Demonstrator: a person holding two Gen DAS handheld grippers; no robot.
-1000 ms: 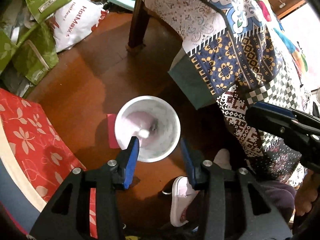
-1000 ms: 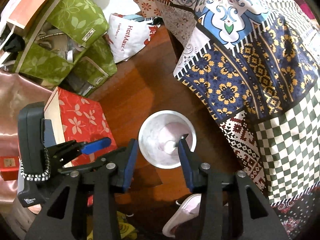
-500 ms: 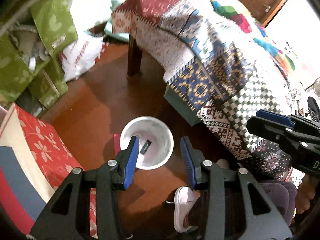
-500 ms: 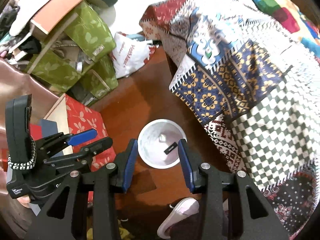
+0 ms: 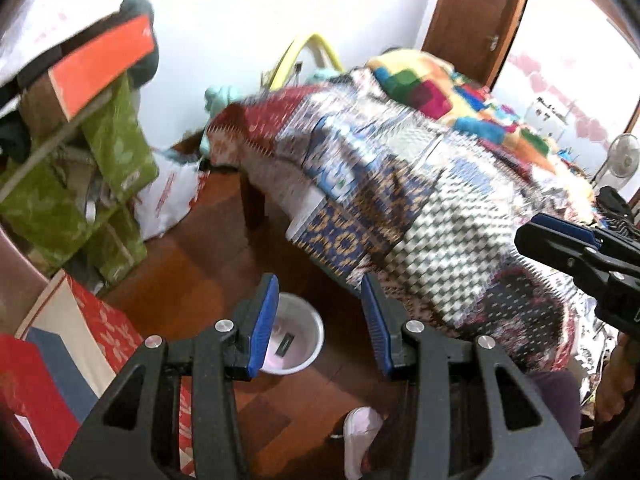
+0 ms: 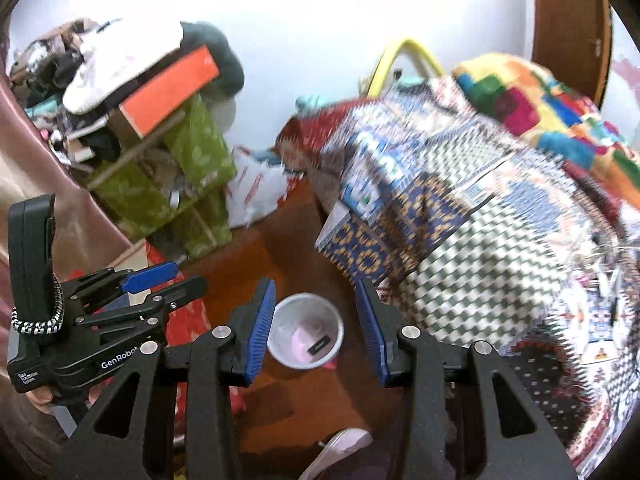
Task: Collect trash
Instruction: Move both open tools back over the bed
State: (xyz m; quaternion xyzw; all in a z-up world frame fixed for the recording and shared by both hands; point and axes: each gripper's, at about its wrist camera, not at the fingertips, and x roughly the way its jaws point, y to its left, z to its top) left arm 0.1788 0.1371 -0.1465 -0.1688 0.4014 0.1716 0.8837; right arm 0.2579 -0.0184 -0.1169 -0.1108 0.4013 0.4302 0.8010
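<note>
Both wrist views, looking steeply down over a bedroom floor. The left gripper (image 5: 318, 320) and the right gripper (image 6: 314, 326) each stand with jaws partly apart and nothing between the blue pads; neither holds anything. The white trash bin (image 6: 306, 332) sits upright on the red-brown wooden floor (image 5: 192, 276), just beside the hanging edge of the patchwork bedspread (image 5: 400, 184), and appears low in each view, framed between the jaws but well below them. Inside it lies a small dark rectangular item (image 6: 318, 345), seemingly a piece of trash already deposited, its long axis running diagonally across the bin's bottom. In the right wrist view the left gripper appears at the lower left, beside the red floral box (image 5: 100, 336); in the left wrist view the right gripper enters from the right edge, over the bedspread. Judged from this layout, the next piece of trash is not identifiable: the bedspread surface is motion-blurred, and no loose item on it can be made out. The governing relation is therefore bin below and ahead of both tools, bed up and to the right; the right gripper lies nearer the bed, the left nearer the stacked green bags (image 6: 192, 168). A light slipper (image 5: 360, 432) shows at the bottom edge.
</note>
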